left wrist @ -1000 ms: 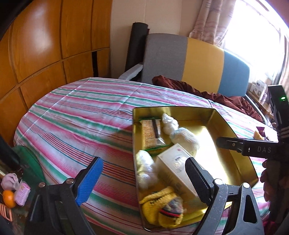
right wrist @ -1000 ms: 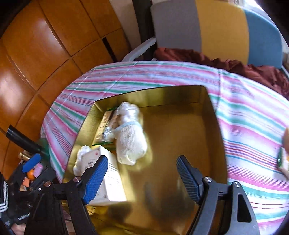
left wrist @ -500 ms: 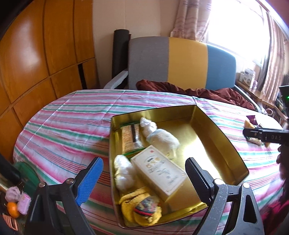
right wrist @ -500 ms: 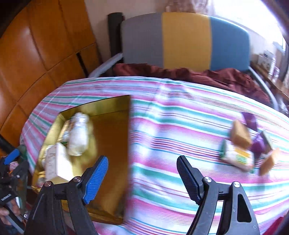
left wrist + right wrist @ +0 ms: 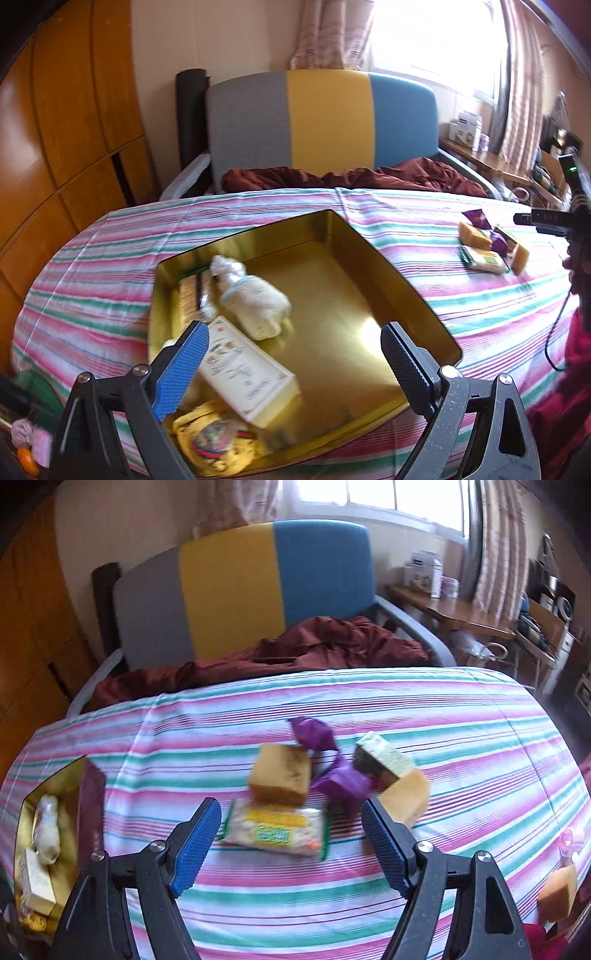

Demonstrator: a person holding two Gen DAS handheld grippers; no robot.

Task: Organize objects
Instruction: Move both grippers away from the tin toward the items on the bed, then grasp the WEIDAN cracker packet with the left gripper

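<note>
The right claw (image 5: 290,834) has swung from the tin (image 5: 90,797) to the snack packet (image 5: 275,830), lying crosswise at lower centre between its wide, empty jaws; left claw (image 5: 295,363) opening over the tin

Snack pack (image 5: 275,829) at lower center of the right view is motion-blurred, label unreadable. The tin (image 5: 86,790) gets chopped off at the left edge. In the left view the yellow knit thing (image 5: 218,441) at the bottom is smeared and half hidden behind the finger (image 5: 181,373).
</note>
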